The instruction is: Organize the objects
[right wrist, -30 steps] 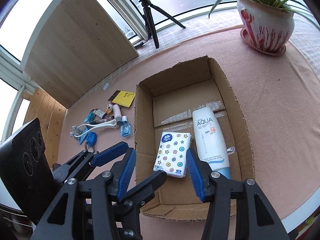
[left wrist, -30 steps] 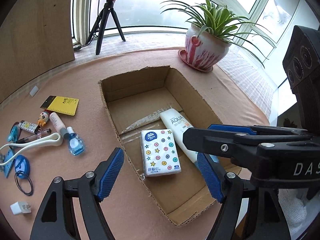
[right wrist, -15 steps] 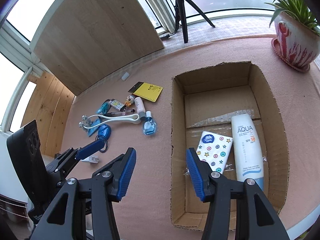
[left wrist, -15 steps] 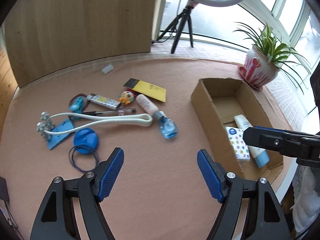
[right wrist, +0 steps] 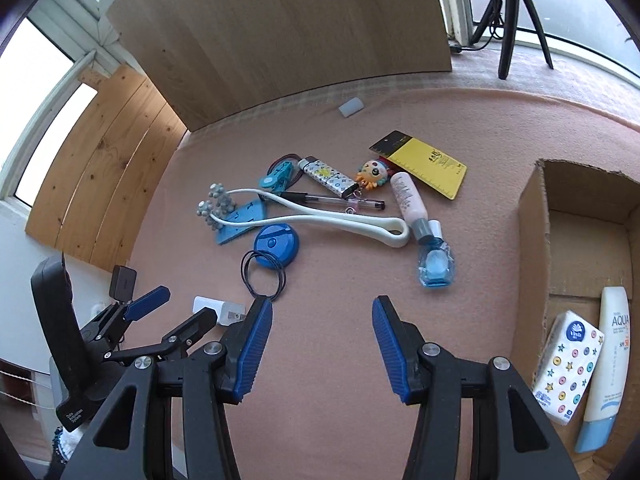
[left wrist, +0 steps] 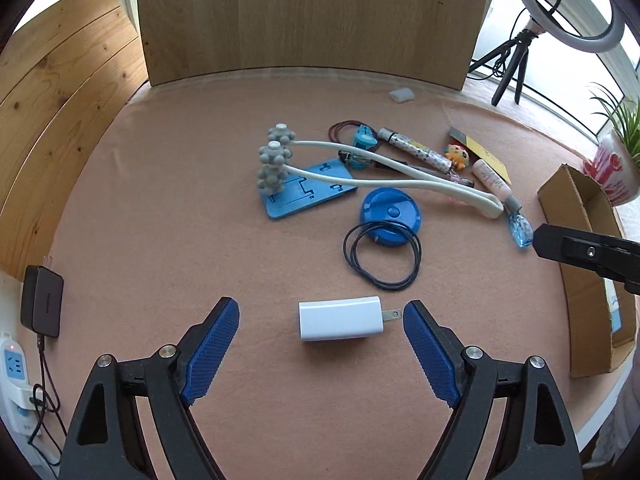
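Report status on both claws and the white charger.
Left claw open, just widened, straddling white charger, not touching. Right claw open, empty. Black hair ties beyond charger; path clear.

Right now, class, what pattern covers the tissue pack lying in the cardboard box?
White tissue pack with coloured dots and stars, seen best in the right wrist view.

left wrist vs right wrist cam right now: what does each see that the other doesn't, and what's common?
Only the left wrist view: the ring light, the potted plant and the white power strip.

Only the right wrist view: inside the cardboard box, the tissue pack and the sunscreen tube.

Both: the white charger, between the open left claw, the blue round case, black hair ties and white massager. The right claw is open and empty.
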A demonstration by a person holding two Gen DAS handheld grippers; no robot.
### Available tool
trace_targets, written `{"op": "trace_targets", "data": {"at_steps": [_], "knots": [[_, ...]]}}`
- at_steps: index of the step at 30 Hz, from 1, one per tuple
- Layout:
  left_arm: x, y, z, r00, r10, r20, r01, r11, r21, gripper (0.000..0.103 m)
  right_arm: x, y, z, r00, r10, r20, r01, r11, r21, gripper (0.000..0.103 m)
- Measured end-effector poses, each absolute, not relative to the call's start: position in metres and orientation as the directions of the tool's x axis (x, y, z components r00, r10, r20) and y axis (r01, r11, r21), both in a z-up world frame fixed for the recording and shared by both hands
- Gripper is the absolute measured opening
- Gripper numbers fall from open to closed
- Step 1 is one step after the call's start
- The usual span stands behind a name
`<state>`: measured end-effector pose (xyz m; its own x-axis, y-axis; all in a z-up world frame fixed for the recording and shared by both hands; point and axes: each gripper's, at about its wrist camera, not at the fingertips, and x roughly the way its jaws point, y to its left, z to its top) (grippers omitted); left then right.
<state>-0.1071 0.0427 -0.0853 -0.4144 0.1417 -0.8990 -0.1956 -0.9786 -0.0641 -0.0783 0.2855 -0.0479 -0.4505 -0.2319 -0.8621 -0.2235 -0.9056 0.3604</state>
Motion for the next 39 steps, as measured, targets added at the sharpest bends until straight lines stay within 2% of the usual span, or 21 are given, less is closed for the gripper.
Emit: {"op": "trace_targets", "data": {"at_steps": [7,21,25,28,33,36,38,39], "knots": [[-0.112,0.056,-0.106,-0.392,0.128,-0.911,-0.213,-0.976,-0.046,0.087,-0.119,0.256,-0.082,-0.377,-0.234,-0.896,-0.196,-0.925,0.325,0.048],[-0.118,0.063,-0.113,-0.384,0.183,-0.905,-0.229,-0.968,-0.098,0.087,-0.156,0.237,-0.12,-0.304,-0.244,-0.921,-0.19,-0.932,0.309,0.046],[-0.12,0.058,-0.119,-0.377,0.174,-0.91,-0.206,-0.973,-0.101,0.08,-0.16,0.232,-0.119,-0.295,-0.25,-0.922,-0.181,-0.933,0.311,0.038],[-0.121,0.053,-0.122,-0.377,0.173,-0.91,-0.189,-0.976,-0.107,0.069,-0.158,0.228,-0.118,-0.29,-0.258,-0.922,-0.171,-0.934,0.315,0.035],[-0.119,0.052,-0.121,-0.386,0.183,-0.904,-0.199,-0.974,-0.112,0.068,-0.157,0.222,-0.12,-0.282,-0.261,-0.923,-0.173,-0.933,0.317,0.032],[-0.117,0.051,-0.12,-0.389,0.191,-0.901,-0.195,-0.973,-0.122,0.068,-0.159,0.219,-0.121,-0.277,-0.265,-0.923,-0.173,-0.932,0.32,0.024],[-0.117,0.05,-0.12,-0.39,0.193,-0.901,-0.194,-0.973,-0.124,0.068,-0.158,0.217,-0.121,-0.272,-0.264,-0.925,-0.168,-0.934,0.316,0.013],[-0.116,0.05,-0.12,-0.39,0.193,-0.9,-0.194,-0.973,-0.124,0.068,-0.157,0.216,-0.122,-0.271,-0.263,-0.926,-0.166,-0.935,0.315,0.011]]}}
